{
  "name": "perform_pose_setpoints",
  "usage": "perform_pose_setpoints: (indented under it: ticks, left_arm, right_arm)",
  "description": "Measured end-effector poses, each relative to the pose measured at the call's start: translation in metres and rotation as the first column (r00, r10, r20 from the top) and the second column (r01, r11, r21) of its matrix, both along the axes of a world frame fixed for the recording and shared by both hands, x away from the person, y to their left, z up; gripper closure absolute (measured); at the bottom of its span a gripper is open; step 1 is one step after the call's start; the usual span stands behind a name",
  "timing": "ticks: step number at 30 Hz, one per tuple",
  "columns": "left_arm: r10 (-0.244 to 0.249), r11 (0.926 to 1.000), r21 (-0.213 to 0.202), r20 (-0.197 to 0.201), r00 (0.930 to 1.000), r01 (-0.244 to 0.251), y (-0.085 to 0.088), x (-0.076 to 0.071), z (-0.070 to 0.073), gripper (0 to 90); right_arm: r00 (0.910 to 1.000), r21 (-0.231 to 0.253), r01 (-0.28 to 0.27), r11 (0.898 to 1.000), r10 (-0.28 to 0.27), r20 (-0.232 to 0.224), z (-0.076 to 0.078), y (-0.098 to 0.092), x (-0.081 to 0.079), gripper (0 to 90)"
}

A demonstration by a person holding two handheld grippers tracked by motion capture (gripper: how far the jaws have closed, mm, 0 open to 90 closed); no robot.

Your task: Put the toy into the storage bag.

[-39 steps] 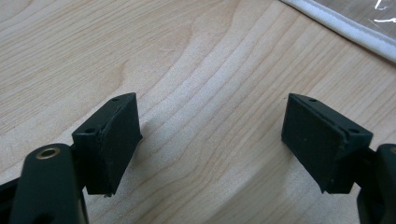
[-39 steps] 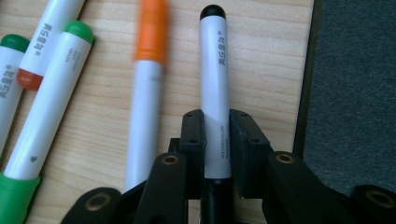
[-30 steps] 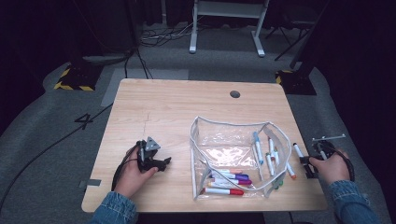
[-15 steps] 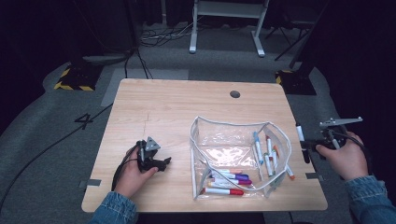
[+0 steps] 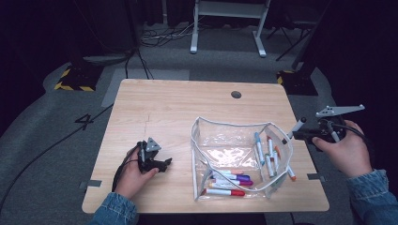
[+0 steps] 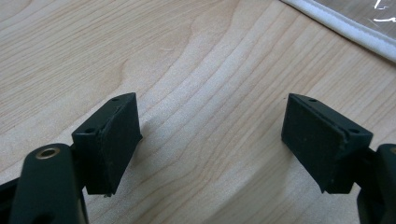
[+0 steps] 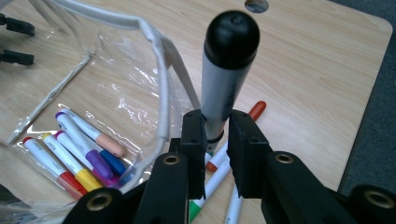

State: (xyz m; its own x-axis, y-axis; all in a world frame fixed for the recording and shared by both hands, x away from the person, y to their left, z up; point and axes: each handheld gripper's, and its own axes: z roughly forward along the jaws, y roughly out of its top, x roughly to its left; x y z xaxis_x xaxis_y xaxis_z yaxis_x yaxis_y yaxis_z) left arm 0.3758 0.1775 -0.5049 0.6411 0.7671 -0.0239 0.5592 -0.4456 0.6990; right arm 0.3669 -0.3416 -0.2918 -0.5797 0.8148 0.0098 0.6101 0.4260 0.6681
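A clear plastic pouch (image 5: 234, 140) with a white zip edge lies open on the wooden table (image 5: 178, 108), with several coloured markers (image 5: 230, 180) inside it. My right gripper (image 5: 302, 133) hangs in the air off the table's right edge, shut on a black-capped marker (image 7: 224, 79) that points toward the pouch (image 7: 116, 79). Below it in the right gripper view lie loose markers (image 7: 233, 135), one with an orange cap. My left gripper (image 5: 164, 164) rests on the table left of the pouch. Its jaws stand wide apart over bare wood (image 6: 210, 121), open, with nothing between them.
More markers (image 5: 267, 152) lie in the pouch's right side, and an orange-tipped one (image 5: 291, 176) sits just outside it. A round cable hole (image 5: 236, 94) is at the table's far edge. Dark floor, cables and a stand base lie beyond.
My right gripper has risen from the table's right edge and moved further out with the black-capped marker in it. The left gripper has stayed put.
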Motion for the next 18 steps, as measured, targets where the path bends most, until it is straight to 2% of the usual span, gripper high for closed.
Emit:
perform_pose_setpoints:
  ticks: [4,5,8,10,11,18]
  left_arm:
    - [0.002,1.0000,-0.003,0.000,1.0000,-0.002,0.000,0.000,0.000,20.0]
    - [0.002,1.0000,-0.002,0.000,1.0000,-0.002,0.000,0.000,0.000,20.0]
    - [-0.001,1.0000,0.001,0.000,1.0000,0.001,0.000,0.000,0.000,20.0]
    - [0.002,1.0000,-0.003,0.001,1.0000,-0.002,0.000,0.000,0.000,20.0]
    - [0.002,1.0000,-0.003,0.001,1.0000,-0.002,0.000,0.000,0.000,20.0]
    - [0.000,1.0000,0.000,0.000,1.0000,0.000,0.000,0.000,0.000,20.0]
  right_arm:
    - [0.9997,-0.008,-0.013,1.000,0.013,0.022,0.011,0.004,-0.004,77.1]
    - [0.9988,-0.021,-0.025,0.999,0.026,0.042,0.021,0.007,-0.008,77.2]
    - [0.9973,-0.035,-0.036,0.999,0.039,0.062,0.033,0.011,-0.012,77.1]
    - [0.9968,-0.037,-0.039,0.999,0.042,0.069,0.036,0.012,-0.013,77.1]
    - [0.9953,-0.042,-0.046,0.998,0.049,0.084,0.044,0.015,-0.016,77.1]
    - [0.9910,-0.053,-0.071,0.996,0.077,0.110,0.059,0.023,-0.021,77.2]
